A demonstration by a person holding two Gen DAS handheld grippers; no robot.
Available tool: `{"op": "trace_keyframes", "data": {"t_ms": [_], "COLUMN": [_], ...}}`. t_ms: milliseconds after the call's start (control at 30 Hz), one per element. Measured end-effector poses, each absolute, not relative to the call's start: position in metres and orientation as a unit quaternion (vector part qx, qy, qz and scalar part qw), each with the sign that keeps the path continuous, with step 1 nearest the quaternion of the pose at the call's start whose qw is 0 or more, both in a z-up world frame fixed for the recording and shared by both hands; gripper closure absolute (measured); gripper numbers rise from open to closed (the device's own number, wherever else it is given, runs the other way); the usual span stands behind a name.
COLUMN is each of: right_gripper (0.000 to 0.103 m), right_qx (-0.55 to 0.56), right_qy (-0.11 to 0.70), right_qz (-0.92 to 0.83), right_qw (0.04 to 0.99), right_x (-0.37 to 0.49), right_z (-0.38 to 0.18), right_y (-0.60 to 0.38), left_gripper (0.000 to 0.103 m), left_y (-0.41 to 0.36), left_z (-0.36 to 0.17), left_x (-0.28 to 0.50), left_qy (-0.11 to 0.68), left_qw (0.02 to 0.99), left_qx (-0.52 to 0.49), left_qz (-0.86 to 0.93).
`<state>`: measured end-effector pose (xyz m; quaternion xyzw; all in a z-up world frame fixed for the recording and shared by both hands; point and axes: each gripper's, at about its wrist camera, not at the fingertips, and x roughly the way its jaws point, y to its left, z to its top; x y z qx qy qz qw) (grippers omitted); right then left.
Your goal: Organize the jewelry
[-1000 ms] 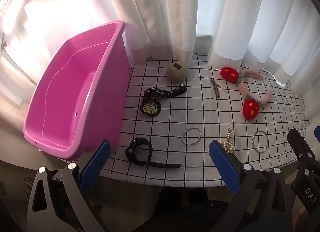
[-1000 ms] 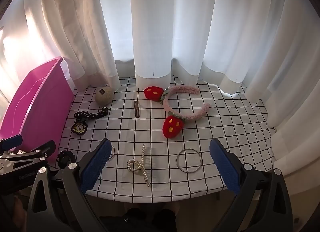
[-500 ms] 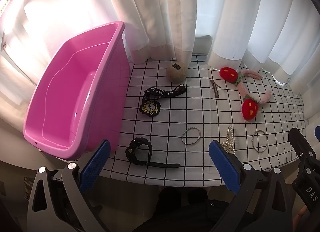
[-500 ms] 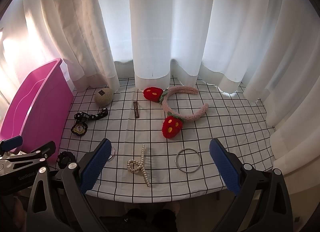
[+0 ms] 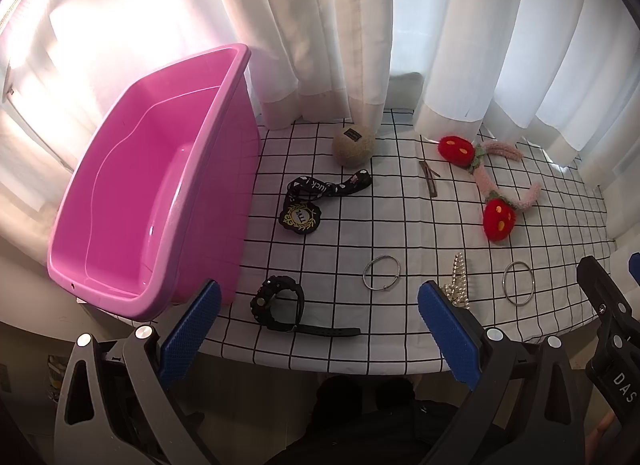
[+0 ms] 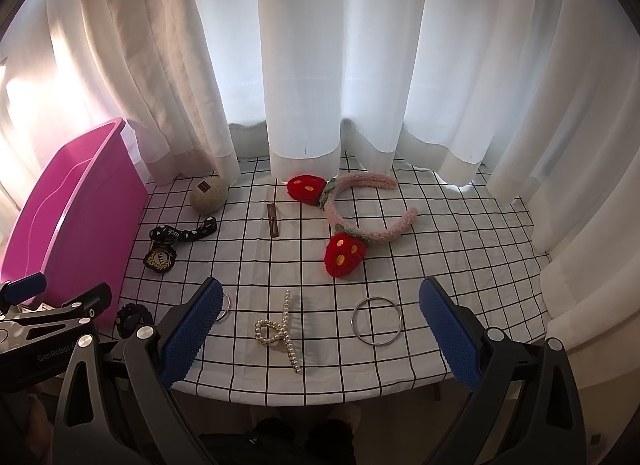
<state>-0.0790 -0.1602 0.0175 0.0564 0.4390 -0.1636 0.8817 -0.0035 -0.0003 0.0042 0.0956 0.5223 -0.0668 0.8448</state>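
Observation:
A pink bin (image 5: 132, 201) stands at the table's left end; it also shows in the right wrist view (image 6: 68, 221). On the checked cloth lie a black watch (image 5: 280, 307), a silver bangle (image 5: 381, 273), a pearl hair claw (image 6: 278, 331), a second bangle (image 6: 376, 320), a strawberry headband (image 6: 352, 217), a brown hair clip (image 6: 273, 220), a black lanyard with badge (image 5: 310, 201) and a tan ball (image 5: 353, 145). My left gripper (image 5: 320, 339) is open and empty before the table's front edge, near the watch. My right gripper (image 6: 320, 339) is open and empty before the pearl claw and bangle.
White curtains (image 6: 320, 65) hang along the back and right of the table. The cloth's front edge (image 6: 304, 395) drops off just ahead of both grippers. The left gripper's body (image 6: 48, 329) shows at the left of the right wrist view.
Both views have shifted very slightly; the grippers have drifted a little while staying open. No object on the table has moved.

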Motion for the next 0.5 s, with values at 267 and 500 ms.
{"op": "trace_keyframes", "data": {"t_ms": [267,500], "right_gripper": [0.009,0.009], "right_qx": [0.059,0.060], "right_qy": [0.439,0.439], "right_qz": [-0.163,-0.162], "right_qw": [0.882,0.882], "right_x": [-0.0795,-0.0792], "right_z": [0.0174,0.0164], "right_y": [-0.1608,-0.1610], "left_gripper": [0.006,0.006], "left_y": [-0.0004,0.0001], "left_z": [0.0034,0.0024], "left_x": [-0.0035,-0.0042], "left_qy": [0.522,0.525], "left_qw": [0.845,0.844], "left_qx": [0.096,0.094], "left_qz": [-0.067,-0.066]}}
